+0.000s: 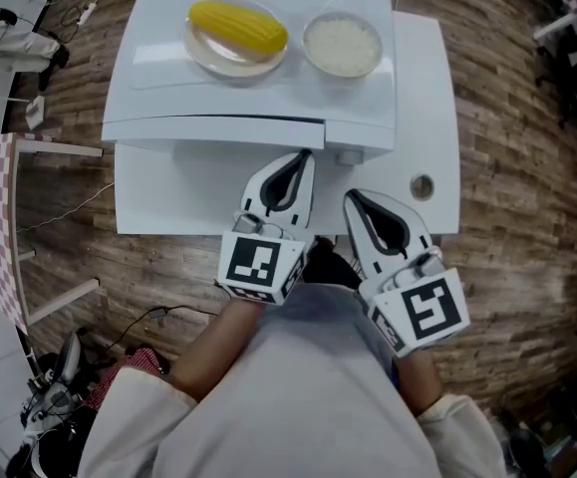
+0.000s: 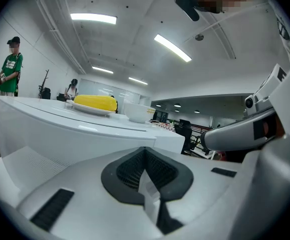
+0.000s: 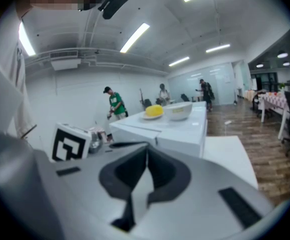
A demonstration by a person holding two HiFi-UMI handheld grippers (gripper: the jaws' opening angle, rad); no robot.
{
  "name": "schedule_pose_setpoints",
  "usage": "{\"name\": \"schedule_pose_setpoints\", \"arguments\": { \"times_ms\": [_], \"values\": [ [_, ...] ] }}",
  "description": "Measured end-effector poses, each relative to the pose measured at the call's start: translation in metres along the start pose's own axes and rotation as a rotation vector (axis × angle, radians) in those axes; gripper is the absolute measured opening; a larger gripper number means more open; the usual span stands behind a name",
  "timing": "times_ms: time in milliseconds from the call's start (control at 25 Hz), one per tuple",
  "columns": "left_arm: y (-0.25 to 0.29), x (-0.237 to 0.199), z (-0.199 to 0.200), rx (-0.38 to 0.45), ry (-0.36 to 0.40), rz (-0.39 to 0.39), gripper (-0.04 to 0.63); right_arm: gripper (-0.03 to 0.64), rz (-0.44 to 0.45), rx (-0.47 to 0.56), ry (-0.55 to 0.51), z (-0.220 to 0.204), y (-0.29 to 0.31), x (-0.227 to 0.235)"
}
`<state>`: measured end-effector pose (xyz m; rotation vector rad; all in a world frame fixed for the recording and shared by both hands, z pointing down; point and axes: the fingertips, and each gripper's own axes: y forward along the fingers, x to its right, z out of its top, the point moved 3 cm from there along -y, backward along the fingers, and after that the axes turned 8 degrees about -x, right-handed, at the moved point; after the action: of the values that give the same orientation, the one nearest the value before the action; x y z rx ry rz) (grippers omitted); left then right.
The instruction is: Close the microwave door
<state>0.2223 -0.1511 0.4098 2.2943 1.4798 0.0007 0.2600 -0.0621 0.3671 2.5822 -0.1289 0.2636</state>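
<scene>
A white-sleeved torso (image 1: pixel 298 396) is seen nearest, and from it two grippers are held forward side by side, each carrying one marker cube. The left gripper (image 1: pixel 301 159) is seen with its fingers pressed together to a single point, nothing held between them; its tip is set just beside the front of the microwave (image 1: pixel 218 127), though contact cannot be told. The right gripper (image 1: pixel 352 199) is likewise drawn tight shut and empty, held a little back from the microwave over the white counter (image 1: pixel 430 108). One microwave is counted, standing on that counter directly ahead of both grippers, its door lying flush with its front. On its top are set one plate (image 1: pixel 206 56) bearing one yellow corn cob (image 1: pixel 238 25) and, just beside it, one bowl (image 1: pixel 342 45) filled with something white – apparently rice.
</scene>
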Motion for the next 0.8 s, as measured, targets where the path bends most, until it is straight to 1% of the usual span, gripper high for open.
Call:
{"name": "schedule_pose_setpoints", "arguments": {
  "times_ms": [240, 520, 800],
  "values": [
    [0.0086, -0.0037, 0.0031, -0.013, -0.001, 0.015, 0.009, 0.023, 0.009, -0.001, 0.000, -0.0015, 0.0017, -0.0011],
    [0.0079, -0.0044, 0.0019, -0.005, -0.002, -0.005, 0.011, 0.023, 0.008, -0.001, 0.008, -0.0043, 0.0005, -0.0003],
    [0.0087, -0.0054, 0.0018, -0.021, 0.008, -0.013, 0.011, 0.023, -0.004, 0.005, 0.010, -0.0043, -0.0018, -0.0034]
  ]
}}
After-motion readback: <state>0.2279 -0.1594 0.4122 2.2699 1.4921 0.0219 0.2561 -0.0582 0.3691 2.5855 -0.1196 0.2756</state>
